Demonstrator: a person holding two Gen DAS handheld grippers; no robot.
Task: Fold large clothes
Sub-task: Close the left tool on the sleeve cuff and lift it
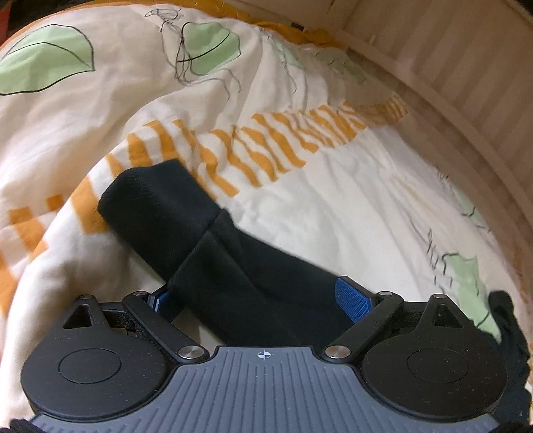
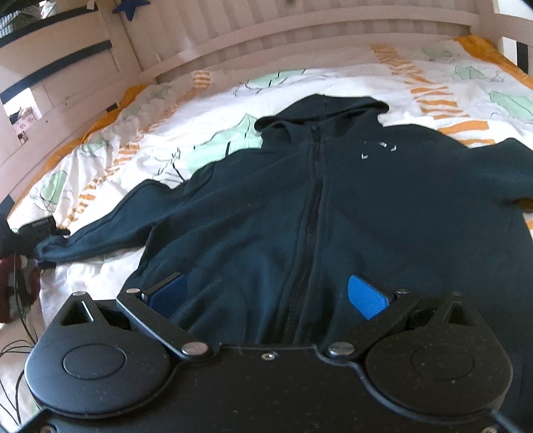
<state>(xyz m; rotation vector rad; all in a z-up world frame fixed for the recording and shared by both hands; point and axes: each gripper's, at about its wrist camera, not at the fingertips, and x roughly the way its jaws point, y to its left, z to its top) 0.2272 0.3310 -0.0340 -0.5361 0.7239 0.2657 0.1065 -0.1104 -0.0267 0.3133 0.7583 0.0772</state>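
A dark navy zip hoodie (image 2: 333,206) lies face up on the bed, hood toward the headboard, sleeves spread out. Its left sleeve (image 2: 100,229) stretches to the left edge. In the left wrist view the sleeve and its cuff (image 1: 156,213) lie between the fingers of my left gripper (image 1: 263,299), which stand wide apart around the sleeve without pinching it. My right gripper (image 2: 269,296) is open above the hoodie's lower front, one blue pad (image 2: 166,296) left of the zip (image 2: 309,213) and the other pad (image 2: 366,296) right of it.
The bed has a white duvet (image 1: 333,206) with orange stripes and green leaves. A slatted wooden bed frame (image 2: 299,30) runs along the far side and also shows in the left wrist view (image 1: 466,100). Dark clothes and cables (image 2: 16,283) lie at the left edge.
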